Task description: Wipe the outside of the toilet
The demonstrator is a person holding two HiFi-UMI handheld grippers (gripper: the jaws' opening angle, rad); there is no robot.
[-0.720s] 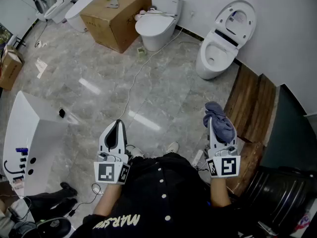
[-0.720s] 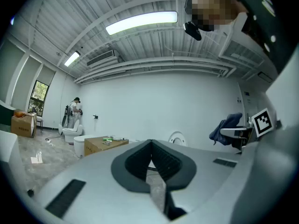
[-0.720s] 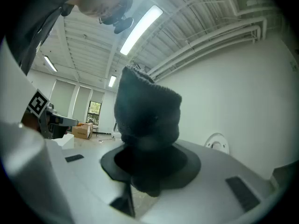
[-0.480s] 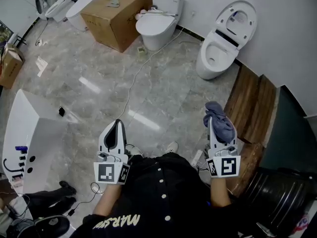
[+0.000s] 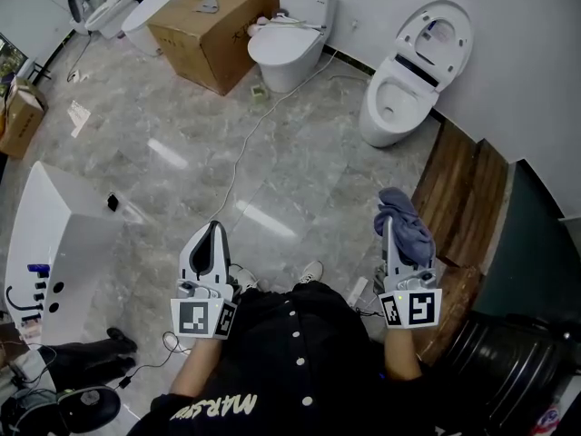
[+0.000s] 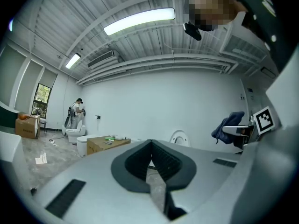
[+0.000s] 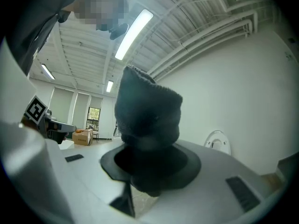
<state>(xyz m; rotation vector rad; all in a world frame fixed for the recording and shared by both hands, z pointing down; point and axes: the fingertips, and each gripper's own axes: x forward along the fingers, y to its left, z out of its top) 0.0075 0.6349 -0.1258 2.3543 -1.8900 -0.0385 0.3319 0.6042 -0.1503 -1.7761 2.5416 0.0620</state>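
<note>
A white toilet with its lid raised stands against the far wall, well ahead of both grippers; its lid shows small in the right gripper view and also in the left gripper view. My right gripper is shut on a blue-grey cloth, which fills the middle of the right gripper view. My left gripper is held at waist height with its jaws shut and nothing between them.
A second white toilet and a cardboard box stand at the back. A cable runs across the marble floor. Wooden planks lie at the right, a white tub-like unit at the left. A person works far off.
The view has shifted slightly; both grippers stay in the same place with the cloth still held.
</note>
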